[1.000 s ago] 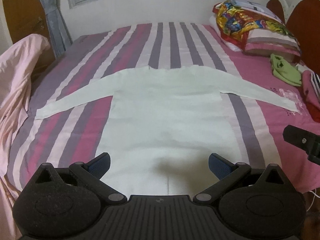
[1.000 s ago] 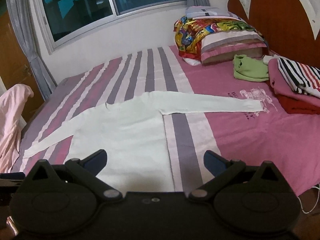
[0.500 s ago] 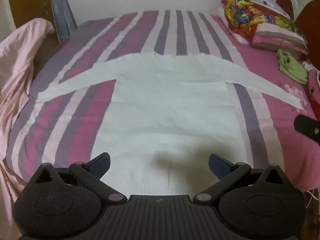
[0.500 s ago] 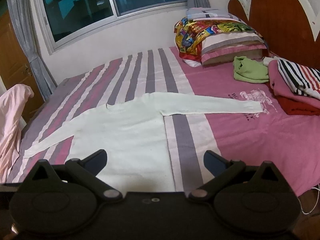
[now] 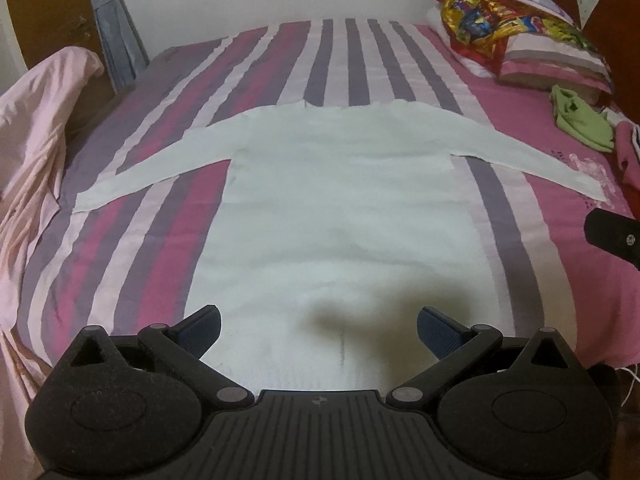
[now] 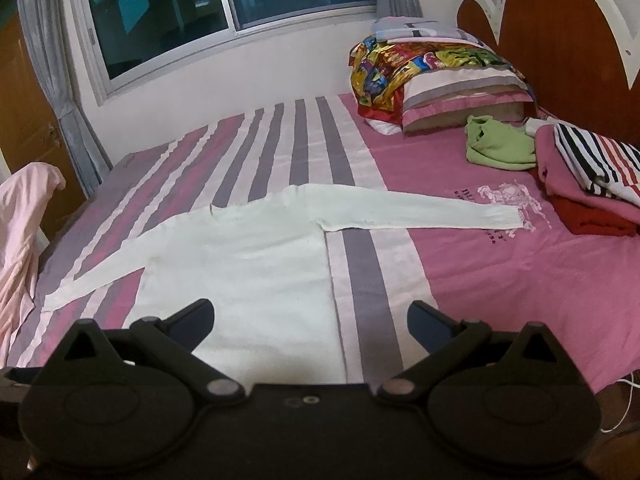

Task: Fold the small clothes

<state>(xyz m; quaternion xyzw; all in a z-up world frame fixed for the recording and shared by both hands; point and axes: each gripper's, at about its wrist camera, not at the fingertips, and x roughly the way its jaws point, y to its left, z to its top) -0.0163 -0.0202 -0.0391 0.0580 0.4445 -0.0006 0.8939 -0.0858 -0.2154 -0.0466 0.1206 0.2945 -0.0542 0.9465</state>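
White long-sleeved top (image 5: 340, 208) spread flat on the striped bed (image 5: 360, 60), both sleeves stretched out sideways.

Left gripper (image 5: 319, 330) hovers above the top's hem, fingers wide apart, empty; right gripper (image 6: 311, 320) likewise spread, holding nothing, over the top's right edge; green garment (image 6: 500, 144) and folded clothes (image 6: 592, 184) lie near the pillows (image 6: 452, 92).

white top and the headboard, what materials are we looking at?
White top: looks like a thin, matte knit, probably cotton-type jersey; it lies flat and limp, and the sleeve cuff looks ribbed in the right wrist view. Fibre cannot be confirmed.
Headboard: looks like reddish-brown wood or wood veneer with a smooth, slightly glossy finish and a white painted frame; solid or laminate cannot be told.
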